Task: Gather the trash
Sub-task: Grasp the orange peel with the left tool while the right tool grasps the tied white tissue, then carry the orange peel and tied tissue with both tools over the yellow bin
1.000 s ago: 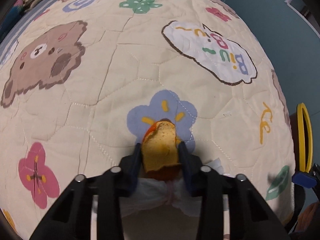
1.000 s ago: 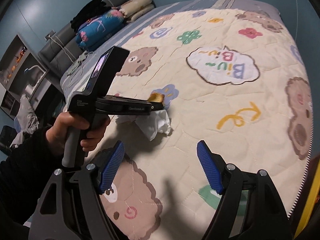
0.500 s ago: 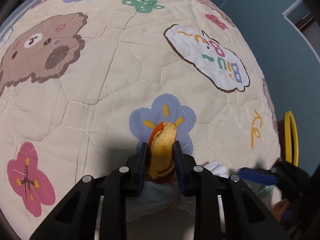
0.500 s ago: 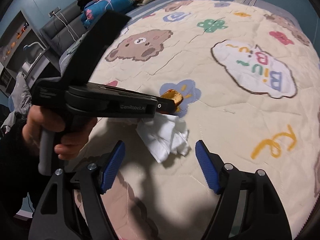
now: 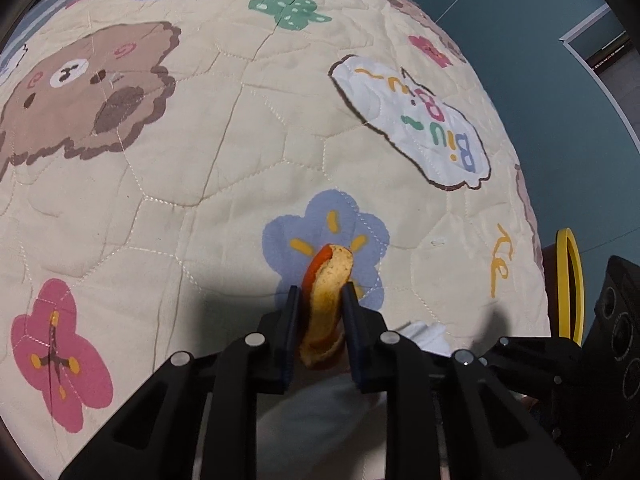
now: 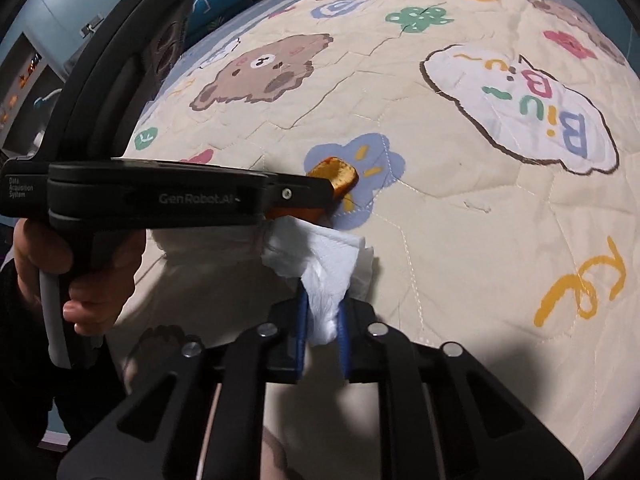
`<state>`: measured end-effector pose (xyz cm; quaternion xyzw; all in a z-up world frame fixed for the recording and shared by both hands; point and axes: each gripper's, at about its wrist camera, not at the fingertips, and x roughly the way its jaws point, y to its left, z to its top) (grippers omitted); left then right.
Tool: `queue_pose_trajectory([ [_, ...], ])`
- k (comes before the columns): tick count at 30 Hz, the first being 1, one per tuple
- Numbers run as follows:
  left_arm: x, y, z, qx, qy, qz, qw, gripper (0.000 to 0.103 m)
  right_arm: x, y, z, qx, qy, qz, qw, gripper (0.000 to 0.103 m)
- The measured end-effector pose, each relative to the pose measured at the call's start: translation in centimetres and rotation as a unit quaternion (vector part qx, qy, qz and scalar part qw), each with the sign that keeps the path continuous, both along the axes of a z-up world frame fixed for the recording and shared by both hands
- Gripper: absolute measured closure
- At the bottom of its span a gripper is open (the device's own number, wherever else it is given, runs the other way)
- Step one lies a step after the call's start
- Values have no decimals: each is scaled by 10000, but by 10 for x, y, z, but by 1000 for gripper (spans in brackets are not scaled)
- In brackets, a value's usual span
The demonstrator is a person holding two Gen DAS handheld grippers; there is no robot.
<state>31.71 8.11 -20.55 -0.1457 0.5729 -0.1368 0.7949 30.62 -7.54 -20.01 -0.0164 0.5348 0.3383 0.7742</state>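
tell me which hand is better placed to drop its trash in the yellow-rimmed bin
Right, probably. The bin sits past the quilt's right edge, on the right gripper's side, which is shut on the tissue. The left gripper pinches the orange peel farther left.

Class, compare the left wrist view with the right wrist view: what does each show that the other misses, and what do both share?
Only the left wrist view shows a yellow ring-shaped rim past the quilt's edge. Only the right wrist view shows the person's hand on the left gripper's handle, and the right gripper shut on the crumpled white tissue. Both show the left gripper clamping the curled orange peel over the cream cartoon-print quilt.
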Motion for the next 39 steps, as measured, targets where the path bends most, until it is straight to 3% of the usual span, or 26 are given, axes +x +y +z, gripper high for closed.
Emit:
queue_pose_trajectory([
  [8, -7, 5, 19, -119, -180, 93, 9997, 86, -31, -6, 21, -26, -166, 210, 9996, 95],
  [17, -21, 9, 48, -129, -441, 256, 9986, 86, -53, -47, 48, 198, -213, -77, 9995, 95],
  [29, -56, -1, 108, -285, -1061, 384, 9932, 86, -94, -155, 88, 429, -522, -1190, 9906, 95],
  [39, -106, -67, 168, -80, -1808, -49, 9835, 86, -115, -241, 118, 713, -839, -2250, 9681, 95],
])
